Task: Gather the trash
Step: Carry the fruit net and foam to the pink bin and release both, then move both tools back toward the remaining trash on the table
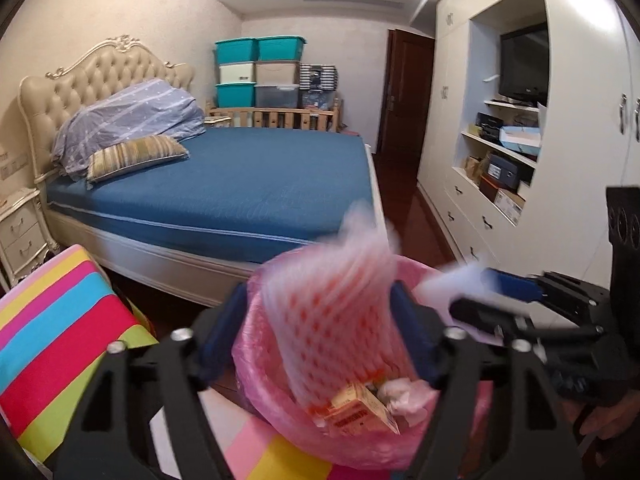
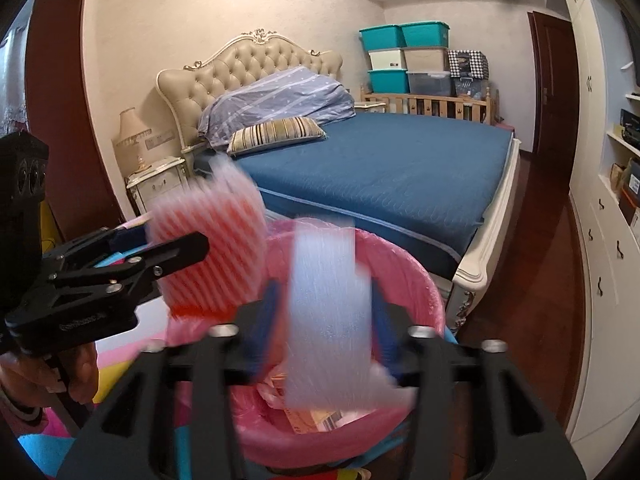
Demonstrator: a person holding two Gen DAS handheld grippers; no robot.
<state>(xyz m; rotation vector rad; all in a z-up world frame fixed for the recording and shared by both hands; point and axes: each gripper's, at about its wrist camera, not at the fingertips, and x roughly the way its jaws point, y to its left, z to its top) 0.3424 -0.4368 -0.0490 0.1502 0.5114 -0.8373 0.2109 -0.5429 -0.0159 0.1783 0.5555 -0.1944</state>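
Jaws spread, blurred foam net (image 1: 332,300) – bin (image 1: 264,392) half-hidden

The foam net sleeve (image 1: 332,300) is red-orange with a pale diamond mesh, blurred. The foam sheet (image 2: 326,320) looks whitish, perhaps faintly blue. The bin liner (image 2: 404,280) is pink. At 9 o'clock in the left view, the striped cloth (image 1: 60,340) runs yellow, pink, blue, red, green. At 12 o'clock, the bed sheet (image 1: 256,172) is deep blue.
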